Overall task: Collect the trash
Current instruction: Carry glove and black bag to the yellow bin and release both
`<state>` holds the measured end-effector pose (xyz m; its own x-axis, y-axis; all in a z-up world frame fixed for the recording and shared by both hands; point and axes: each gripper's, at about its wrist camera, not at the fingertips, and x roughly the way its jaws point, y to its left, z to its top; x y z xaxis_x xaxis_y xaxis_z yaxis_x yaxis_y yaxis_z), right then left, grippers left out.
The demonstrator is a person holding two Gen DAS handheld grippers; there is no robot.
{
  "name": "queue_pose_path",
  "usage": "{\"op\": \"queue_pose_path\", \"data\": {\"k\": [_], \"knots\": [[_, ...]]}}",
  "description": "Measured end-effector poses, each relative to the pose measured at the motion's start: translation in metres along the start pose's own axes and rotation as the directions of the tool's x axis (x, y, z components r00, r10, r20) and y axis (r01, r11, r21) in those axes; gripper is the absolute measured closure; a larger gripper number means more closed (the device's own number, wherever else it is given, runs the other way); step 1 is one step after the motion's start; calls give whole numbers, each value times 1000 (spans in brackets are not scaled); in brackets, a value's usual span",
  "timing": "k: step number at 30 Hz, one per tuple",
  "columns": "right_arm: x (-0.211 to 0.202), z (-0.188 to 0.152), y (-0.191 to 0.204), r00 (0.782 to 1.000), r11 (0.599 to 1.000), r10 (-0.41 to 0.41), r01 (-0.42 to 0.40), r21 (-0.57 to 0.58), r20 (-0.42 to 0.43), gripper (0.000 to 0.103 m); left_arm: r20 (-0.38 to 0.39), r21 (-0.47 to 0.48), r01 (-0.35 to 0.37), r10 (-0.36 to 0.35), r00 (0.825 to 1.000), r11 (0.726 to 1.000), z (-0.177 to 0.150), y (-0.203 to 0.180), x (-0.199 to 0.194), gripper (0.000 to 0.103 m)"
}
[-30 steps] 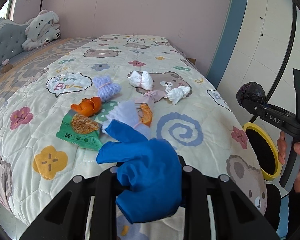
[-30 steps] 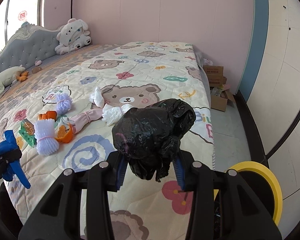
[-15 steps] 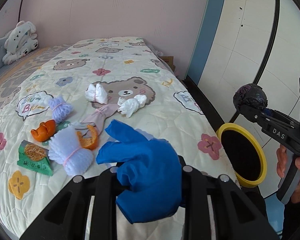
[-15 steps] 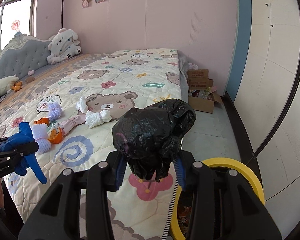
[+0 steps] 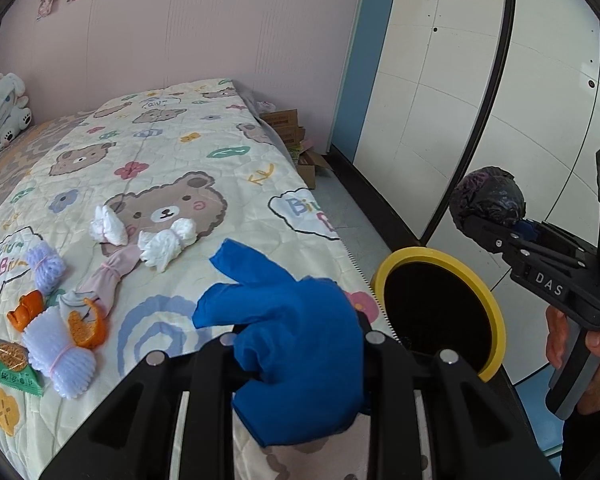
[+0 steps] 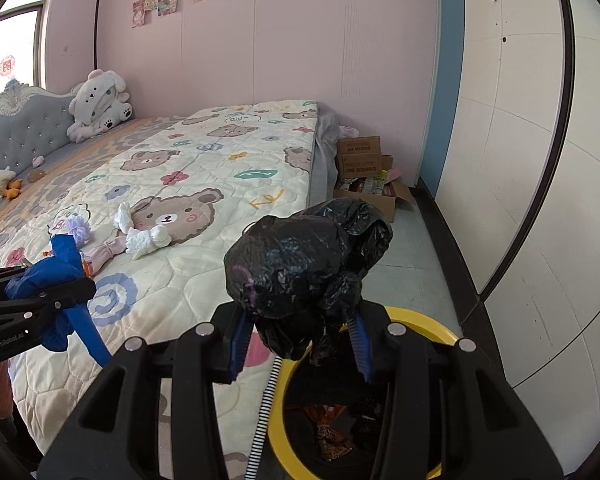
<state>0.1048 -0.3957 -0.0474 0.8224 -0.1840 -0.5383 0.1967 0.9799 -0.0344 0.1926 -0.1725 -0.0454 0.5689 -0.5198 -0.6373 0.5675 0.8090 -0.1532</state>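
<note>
Bag (image 6: 306, 268), black and crumpled, sits clamped in the right gripper (image 6: 300, 344) above the yellow-rimmed bin (image 6: 440, 330) right of the bed (image 6: 220, 168). Left gripper (image 5: 296, 344) pinches a blue glove (image 5: 292, 344) near the bed's right edge.

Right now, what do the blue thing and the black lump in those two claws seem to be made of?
The blue glove looks like thin rubber, maybe nitrile: smooth, matte, limp fingers. The black lump looks like crumpled plastic film, probably a bin bag: glossy, full of fine creases. Neither can be confirmed by look alone.
</note>
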Motion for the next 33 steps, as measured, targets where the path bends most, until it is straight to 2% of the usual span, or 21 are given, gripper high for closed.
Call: {"op": "queue_pose_path", "data": {"k": [18,27,33], "knots": [[12,-14,-68,996,993,-79,82,83,-31,61,-58,59,112,-108,992,992,15,-86,69,79],[36,-32,-92,993,987,-91,99,128,-73,61,-118,90,148,-137,983,985,5,-120,107,79],[50,-43,-109,991,981,-88,105,163,-104,60,-141,89,156,-143,980,984,-2,-129,122,79]]}}
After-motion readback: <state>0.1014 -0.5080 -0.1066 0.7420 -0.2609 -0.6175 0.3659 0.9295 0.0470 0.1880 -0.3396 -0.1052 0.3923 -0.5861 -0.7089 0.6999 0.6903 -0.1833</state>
